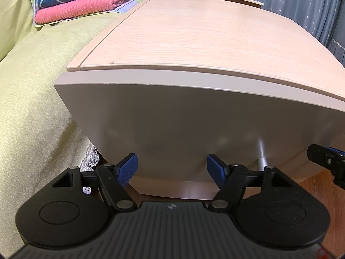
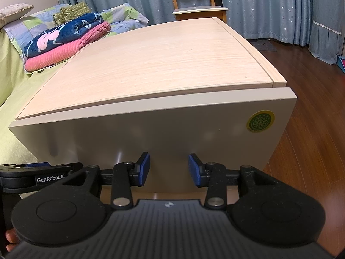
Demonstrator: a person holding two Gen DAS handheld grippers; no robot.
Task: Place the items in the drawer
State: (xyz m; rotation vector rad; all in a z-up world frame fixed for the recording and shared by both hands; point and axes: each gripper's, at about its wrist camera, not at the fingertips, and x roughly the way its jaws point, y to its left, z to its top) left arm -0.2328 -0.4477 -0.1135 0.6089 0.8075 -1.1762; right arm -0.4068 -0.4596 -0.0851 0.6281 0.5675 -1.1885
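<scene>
Both tongs are held close in front of the shut drawer (image 2: 151, 133) of a small wooden desk (image 2: 155, 64) beside the bed (image 1: 32, 86). The left tongs (image 1: 172, 170) are spread wide and hold nothing. The right tongs (image 2: 169, 169) are spread too, with nothing between the blue pads (image 2: 144, 168). A silver handle (image 1: 262, 157) sticks out of the drawer front, to the right of the left tongs. A round green sticker (image 2: 260, 121) sits on the drawer's top right corner. Folded blankets (image 2: 64, 41) lie on the bed.
</scene>
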